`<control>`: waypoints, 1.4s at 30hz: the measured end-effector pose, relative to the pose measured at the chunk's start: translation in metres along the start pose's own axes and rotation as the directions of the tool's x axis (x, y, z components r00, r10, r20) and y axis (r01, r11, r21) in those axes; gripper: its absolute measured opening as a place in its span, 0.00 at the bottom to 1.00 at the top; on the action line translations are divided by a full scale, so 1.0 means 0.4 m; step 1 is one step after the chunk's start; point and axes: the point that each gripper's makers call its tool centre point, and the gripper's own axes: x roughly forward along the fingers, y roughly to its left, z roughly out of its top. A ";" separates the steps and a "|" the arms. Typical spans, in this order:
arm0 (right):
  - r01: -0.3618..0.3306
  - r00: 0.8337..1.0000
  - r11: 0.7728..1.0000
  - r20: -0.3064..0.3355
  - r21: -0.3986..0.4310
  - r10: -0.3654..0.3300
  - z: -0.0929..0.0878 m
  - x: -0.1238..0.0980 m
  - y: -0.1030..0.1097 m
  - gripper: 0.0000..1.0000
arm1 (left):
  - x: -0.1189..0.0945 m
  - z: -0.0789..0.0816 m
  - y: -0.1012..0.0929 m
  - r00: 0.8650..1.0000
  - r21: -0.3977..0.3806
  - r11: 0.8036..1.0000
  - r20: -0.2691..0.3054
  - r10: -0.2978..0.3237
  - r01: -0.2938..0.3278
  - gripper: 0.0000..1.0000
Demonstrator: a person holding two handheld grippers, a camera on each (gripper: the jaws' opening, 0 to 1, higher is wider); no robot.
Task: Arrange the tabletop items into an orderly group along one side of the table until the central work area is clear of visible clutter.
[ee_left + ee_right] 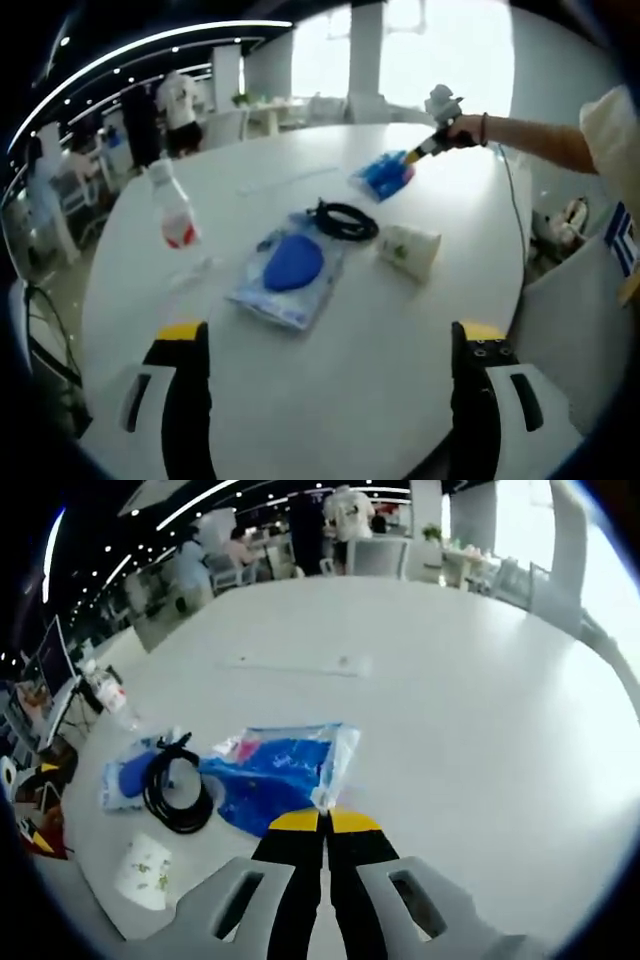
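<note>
My right gripper (322, 822) is shut on the corner of a clear packet with blue contents (275, 770). In the left gripper view the same packet (383, 176) lies at the far side of the white round table (330, 400), with the right gripper (420, 152) pinching its edge and a person's hand behind it. Nearer lie a black cable coil (345, 220), a blue pouch in a clear bag (290, 268) and a white printed pack (408, 250). A clear bottle with a red label (172, 205) stands to the left. My left gripper (332, 338) hovers open over the near table edge.
A thin clear strip (300, 663) lies flat farther out on the table. In the right gripper view the cable (178, 792), bagged pouch (122, 775), white pack (145, 870) and bottle (105, 695) sit left of the jaws. People and chairs are beyond the table.
</note>
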 end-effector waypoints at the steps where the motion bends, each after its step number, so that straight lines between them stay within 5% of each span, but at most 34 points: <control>1: 0.004 1.000 1.000 -0.005 -0.007 -0.004 -0.002 0.003 -0.003 0.01 | 0.000 0.000 0.000 1.000 0.000 1.000 -0.001 0.000 0.000 0.98; 5: 0.008 1.000 1.000 -0.013 0.001 -0.008 -0.009 0.020 -0.019 0.01 | 0.001 -0.003 0.000 1.000 -0.002 1.000 -0.006 0.001 -0.001 0.98; 16: 0.049 0.997 0.989 -0.058 -0.138 -0.057 -0.034 0.060 -0.047 0.01 | 0.002 -0.009 0.006 1.000 -0.010 1.000 -0.016 0.009 -0.009 0.97; 42: 0.103 0.988 0.966 -0.091 -0.237 -0.128 -0.069 0.125 -0.102 0.03 | 0.010 -0.022 0.005 0.999 -0.010 1.000 -0.040 0.002 -0.002 0.97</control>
